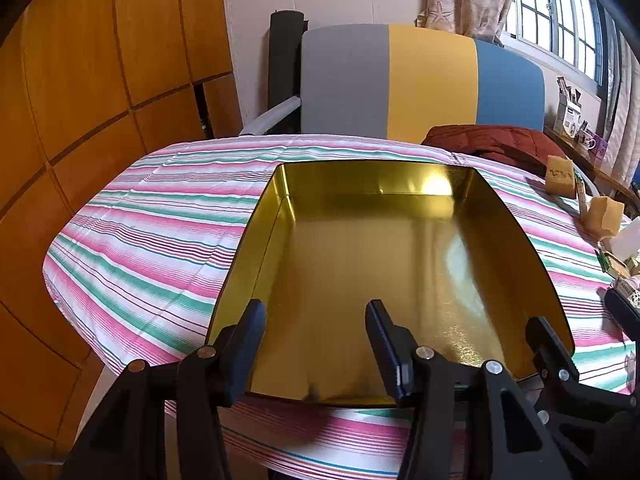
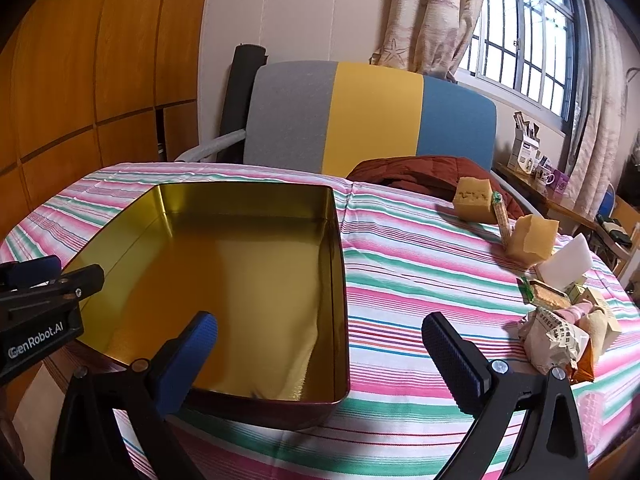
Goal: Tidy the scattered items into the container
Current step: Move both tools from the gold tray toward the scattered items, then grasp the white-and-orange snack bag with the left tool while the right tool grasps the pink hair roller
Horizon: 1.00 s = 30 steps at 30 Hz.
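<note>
A striped tablecloth [image 2: 400, 264] in pink, green and white covers the table. Behind the table stands a chair [image 2: 372, 120] whose backrest is split into 3 panels: grey, yellow and blue. A dark red jacket [image 2: 420, 174] lies bunched at the table's far edge, in front of the blue panel. A black rolled mat [image 2: 240, 92] leans upright against the cream wall, left of the chair. Orange wooden cabinet panels [image 1: 100, 80] fill the left side. At right, a patterned curtain [image 2: 432, 16] hangs beside a barred window [image 2: 524, 32], and mugs and boxes [image 2: 536, 164] crowd a side shelf
</note>
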Motion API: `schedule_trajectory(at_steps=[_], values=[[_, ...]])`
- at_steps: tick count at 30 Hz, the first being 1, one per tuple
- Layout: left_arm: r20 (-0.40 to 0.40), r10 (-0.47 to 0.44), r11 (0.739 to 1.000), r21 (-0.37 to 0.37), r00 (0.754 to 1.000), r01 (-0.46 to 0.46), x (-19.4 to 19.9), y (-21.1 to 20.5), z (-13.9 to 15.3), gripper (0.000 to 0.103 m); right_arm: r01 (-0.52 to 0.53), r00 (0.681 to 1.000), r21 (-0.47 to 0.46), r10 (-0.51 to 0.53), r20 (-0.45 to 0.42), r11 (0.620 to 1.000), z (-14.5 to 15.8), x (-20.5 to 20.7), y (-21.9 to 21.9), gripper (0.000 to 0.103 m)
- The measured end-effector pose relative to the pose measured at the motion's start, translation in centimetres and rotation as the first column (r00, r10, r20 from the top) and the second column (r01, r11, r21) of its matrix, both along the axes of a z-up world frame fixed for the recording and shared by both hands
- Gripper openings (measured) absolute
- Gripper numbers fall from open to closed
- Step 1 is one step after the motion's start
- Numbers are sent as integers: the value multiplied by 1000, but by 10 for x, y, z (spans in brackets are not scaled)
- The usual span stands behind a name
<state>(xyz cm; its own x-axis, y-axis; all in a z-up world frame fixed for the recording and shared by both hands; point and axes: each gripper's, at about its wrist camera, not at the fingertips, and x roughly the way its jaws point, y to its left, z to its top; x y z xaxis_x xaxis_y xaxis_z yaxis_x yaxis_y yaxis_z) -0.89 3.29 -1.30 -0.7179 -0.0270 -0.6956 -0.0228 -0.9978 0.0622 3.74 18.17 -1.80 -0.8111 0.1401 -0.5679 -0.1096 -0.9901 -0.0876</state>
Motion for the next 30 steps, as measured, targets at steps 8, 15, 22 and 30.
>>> schedule_trajectory(at_steps=[8,15,22,30], values=[[-19,-149,984,91,989,150,3,7,1,53,-11,999,-25,10,-40,1000,4,13,13,103],[20,-352,924,168,936,343,1,46,4,54,32,993,-116,-45,-110,993,7,53,84,103],[19,-586,783,270,810,560,6,116,14,53,208,972,-100,-217,-94,973,3,99,162,103],[23,-780,599,319,626,734,12,214,24,51,323,942,-100,-329,-61,941,-8,136,211,103]])
